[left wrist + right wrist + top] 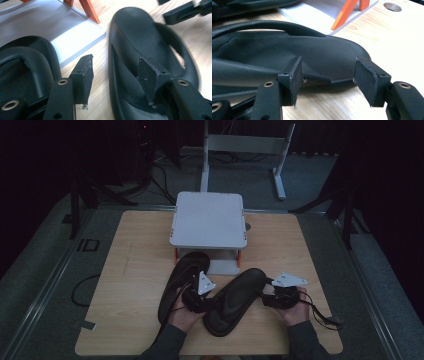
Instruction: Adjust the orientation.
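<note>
Two black sandals are lying on the counter (130,270) just in front of the grey stand (208,220), which we are using as our landmark. The left sandal (177,282) is reaching under the stand's front edge, while the right sandal (235,300) is angling away from it, toward us. We are holding our left gripper (115,80) released, its jaws spread between the two sandals, one jaw over the right sandal's footbed. Our right gripper (329,82) is also released, facing that sandal's rim from the side away from the stand. We are probably lining up to grasp it from both sides.
</note>
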